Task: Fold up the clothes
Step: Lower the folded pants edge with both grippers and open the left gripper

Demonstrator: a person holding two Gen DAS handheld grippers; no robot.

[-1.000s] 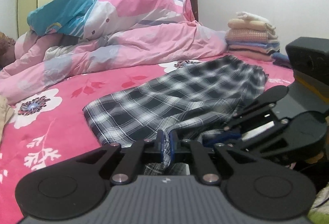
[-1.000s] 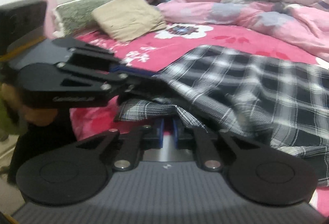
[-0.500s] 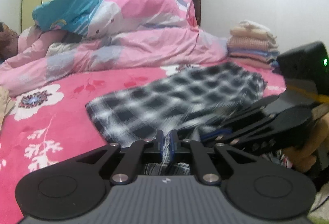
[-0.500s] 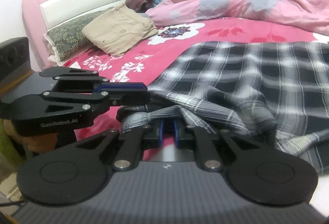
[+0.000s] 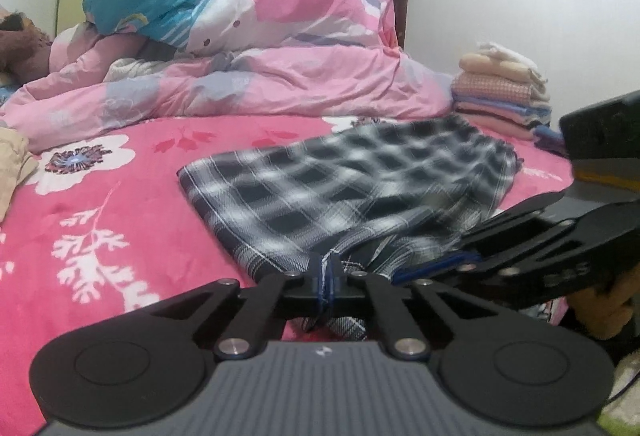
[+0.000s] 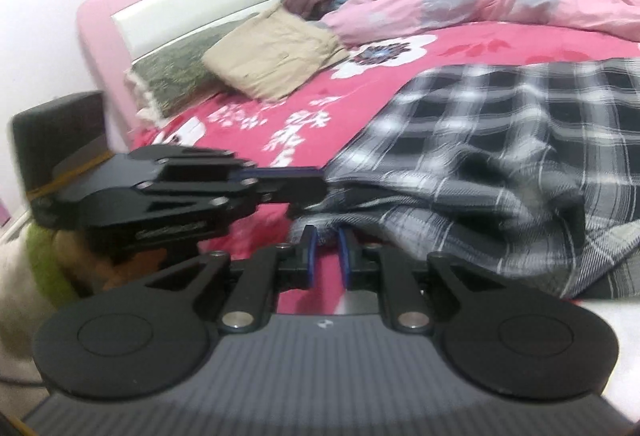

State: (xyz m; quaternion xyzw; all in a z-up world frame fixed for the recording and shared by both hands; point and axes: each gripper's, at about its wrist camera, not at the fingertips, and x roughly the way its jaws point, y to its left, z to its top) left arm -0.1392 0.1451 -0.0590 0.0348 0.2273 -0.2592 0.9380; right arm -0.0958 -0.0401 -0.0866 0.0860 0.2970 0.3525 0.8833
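A black-and-white plaid garment [image 5: 340, 188] lies spread on the pink flowered bed [image 5: 120, 220], its near hem bunched at the bed's edge. My left gripper [image 5: 328, 276] is shut on that hem, with white threads pinched between the blue pads. From the right wrist view it [image 6: 316, 184] reaches in from the left onto the plaid garment [image 6: 500, 140]. My right gripper [image 6: 326, 240] holds a thick fold of the hem at its tips, pads a little apart and pink sheet showing below. In the left view it [image 5: 400, 276] comes in from the right under the draped cloth.
A heaped pink duvet [image 5: 280, 76] fills the far side of the bed. A stack of folded clothes [image 5: 500, 92] stands at the back right. A beige folded garment [image 6: 276, 52] and a green pillow [image 6: 180, 68] lie by the pink headboard [image 6: 180, 4]. A hand [image 5: 600, 308] holds the right gripper.
My left gripper has slid a little along the bed's edge with the hem, and the plaid cloth has drawn flatter. The right gripper has rolled and its pads stand slightly wider apart.
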